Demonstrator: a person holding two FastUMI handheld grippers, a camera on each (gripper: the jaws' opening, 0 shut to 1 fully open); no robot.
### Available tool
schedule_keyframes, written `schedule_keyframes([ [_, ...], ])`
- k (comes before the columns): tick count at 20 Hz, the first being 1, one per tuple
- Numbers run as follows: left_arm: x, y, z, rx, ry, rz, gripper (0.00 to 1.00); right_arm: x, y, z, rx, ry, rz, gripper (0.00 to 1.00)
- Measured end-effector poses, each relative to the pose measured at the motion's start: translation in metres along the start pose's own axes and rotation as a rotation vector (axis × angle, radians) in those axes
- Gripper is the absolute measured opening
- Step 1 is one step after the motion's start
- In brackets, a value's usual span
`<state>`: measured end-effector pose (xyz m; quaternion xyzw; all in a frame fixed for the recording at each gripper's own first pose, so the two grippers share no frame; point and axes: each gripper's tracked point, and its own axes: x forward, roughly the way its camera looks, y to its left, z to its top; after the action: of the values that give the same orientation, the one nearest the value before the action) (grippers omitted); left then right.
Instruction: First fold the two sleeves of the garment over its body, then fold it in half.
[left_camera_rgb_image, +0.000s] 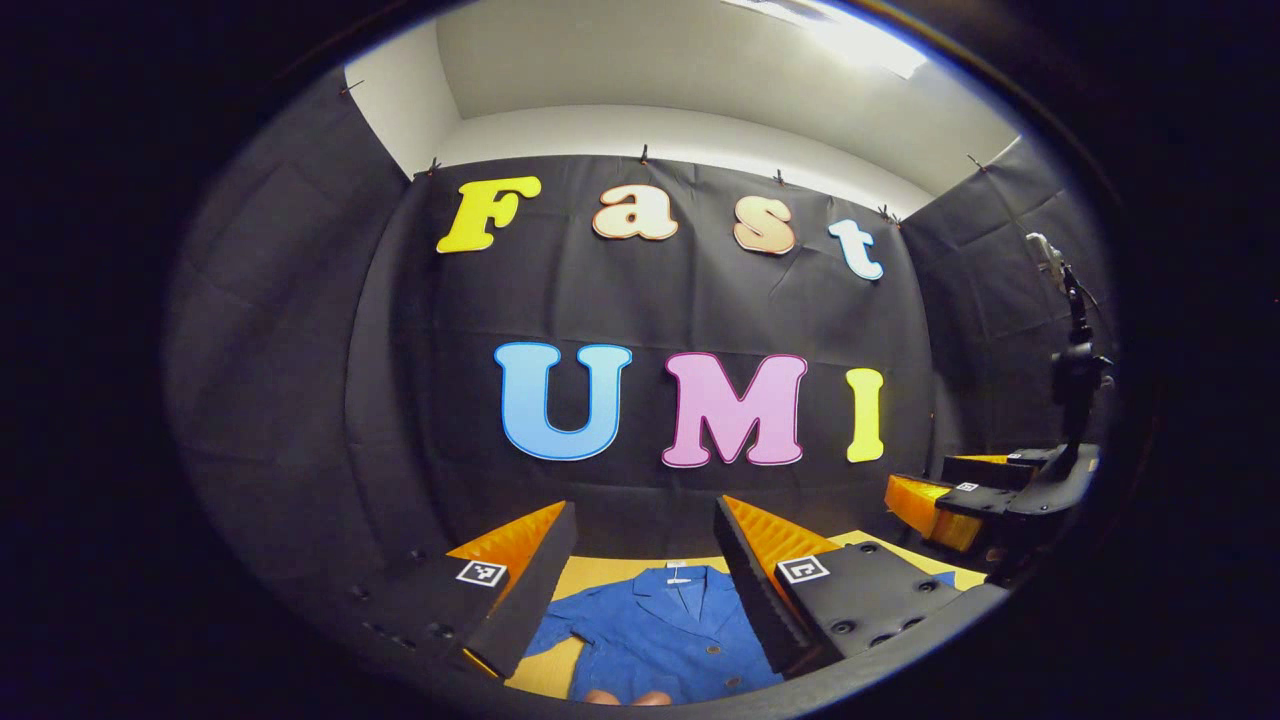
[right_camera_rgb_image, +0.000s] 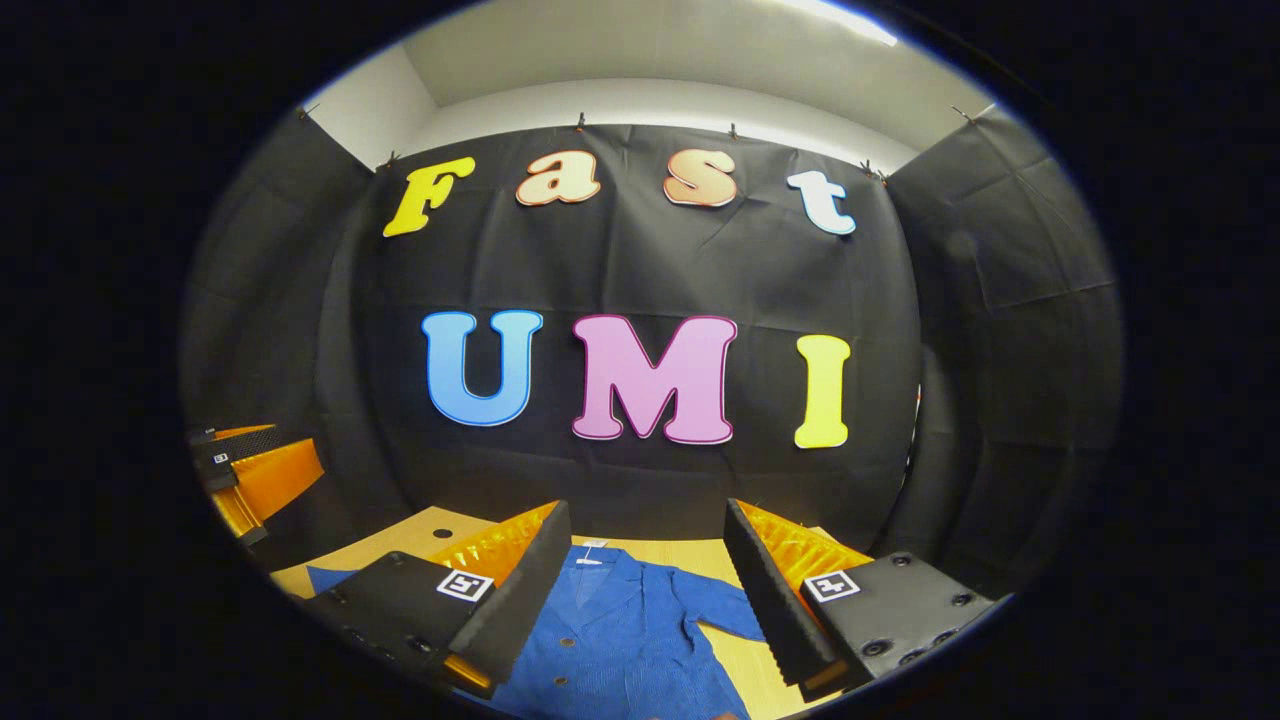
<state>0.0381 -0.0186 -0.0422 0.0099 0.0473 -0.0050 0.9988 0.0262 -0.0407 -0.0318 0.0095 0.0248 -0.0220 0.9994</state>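
Blue garment (left_camera_rgb_image: 660, 630) lies flat on table (left_camera_rgb_image: 600, 575); both hand-held grippers (left_camera_rgb_image: 640, 590) (right_camera_rgb_image: 645, 590) spread wide.

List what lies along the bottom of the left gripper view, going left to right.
Left gripper's own left finger → blue garment on the table → its right finger → the right gripper, farther off.

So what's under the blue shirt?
The blue shirt lies flat on a yellowish table, which shows around its collar and sleeves. Whatever is directly beneath the cloth is covered. Both claws, left claw and right claw, hang open above it.
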Motion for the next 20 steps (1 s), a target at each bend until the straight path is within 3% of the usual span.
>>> schedule_keyframes([
  [5,0.008,-0.003,-0.009,-0.045,0.018,-0.012,0.8,0.015,0.007,-0.003,0.101,0.047,-0.024,0.97],
  [15,0.017,-0.011,-0.015,-0.084,0.02,-0.061,0.8,0.03,0.012,0.0,0.074,0.034,-0.035,0.96],
  [16,0.017,-0.016,-0.014,-0.093,0.013,-0.081,0.81,0.03,0.015,-0.002,0.076,0.04,-0.023,1.0],
  [20,0.022,-0.008,-0.021,-0.079,0.018,-0.058,0.8,0.037,0.015,-0.008,0.064,0.048,-0.011,0.96],
])
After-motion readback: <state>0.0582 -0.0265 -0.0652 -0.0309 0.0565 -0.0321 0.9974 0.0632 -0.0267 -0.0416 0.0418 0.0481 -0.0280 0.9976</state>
